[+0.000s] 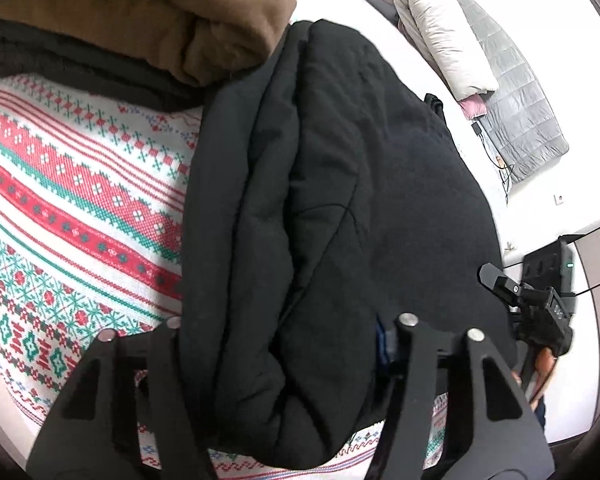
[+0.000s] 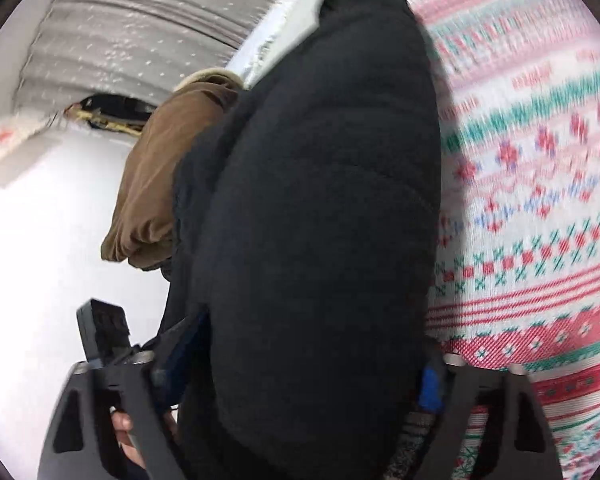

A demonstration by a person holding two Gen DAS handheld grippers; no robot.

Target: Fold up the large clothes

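A thick black padded garment [image 1: 340,200] lies bunched over a white cloth with red and green knit pattern [image 1: 60,200]. My left gripper [image 1: 288,344] is shut on a thick fold of the black garment; the fabric fills the gap between its fingers. In the right wrist view the same black garment [image 2: 320,220] bulges up between my right gripper's fingers; my right gripper [image 2: 300,380] is shut on it. The patterned cloth [image 2: 540,200] lies to the right. The fingertips are hidden by fabric in both views. The right gripper also shows in the left wrist view [image 1: 532,304].
A brown garment [image 1: 160,20] is piled at the far side, also in the right wrist view [image 2: 160,180]. A white pillow [image 1: 432,28] and grey quilted mat [image 1: 520,100] lie on the white surface [image 1: 560,220]. A grey ribbed surface [image 2: 132,32] is behind.
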